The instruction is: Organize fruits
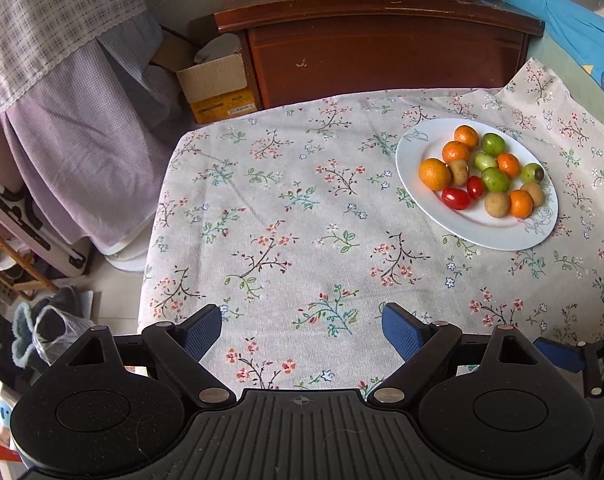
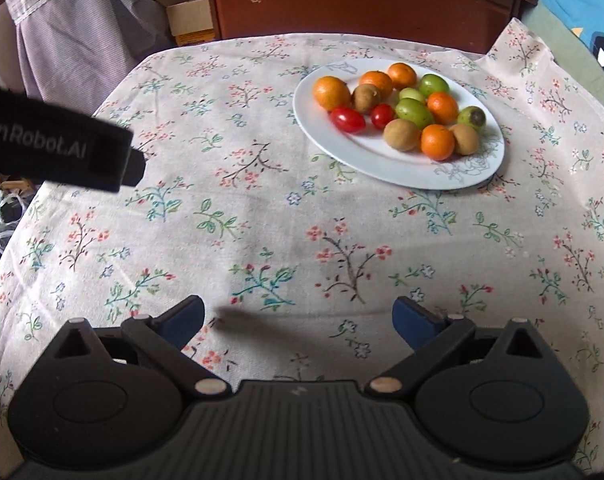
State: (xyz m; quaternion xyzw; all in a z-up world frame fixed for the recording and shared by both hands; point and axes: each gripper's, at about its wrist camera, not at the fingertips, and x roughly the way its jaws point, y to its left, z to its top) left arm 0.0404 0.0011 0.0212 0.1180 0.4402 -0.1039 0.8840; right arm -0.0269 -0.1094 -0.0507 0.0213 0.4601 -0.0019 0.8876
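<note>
A white oval plate [image 1: 429,212] [image 2: 341,148] lies on the flowered tablecloth [image 1: 294,208] [image 2: 230,216], far right in the left wrist view and upper middle in the right wrist view. On it are several small oranges [image 1: 434,174] [image 2: 331,92], green fruits [image 1: 495,179] [image 2: 413,112], brown fruits [image 1: 497,204] [image 2: 401,135] and two red cherry tomatoes [image 1: 455,198] [image 2: 347,119]. My left gripper [image 1: 302,330] hovers open over bare cloth, well short and left of the plate. My right gripper [image 2: 298,318] is open too, nothing between its blue pads [image 2: 411,316], the plate well ahead of it.
A dark wooden cabinet [image 1: 381,52] [image 2: 361,0] stands behind the table, a cardboard box [image 1: 216,84] beside it on the floor. Purple checked fabric [image 1: 82,120] hangs at left. The left device's black strap [image 2: 58,144] crosses the right view. The table's left edge drops to a cluttered floor.
</note>
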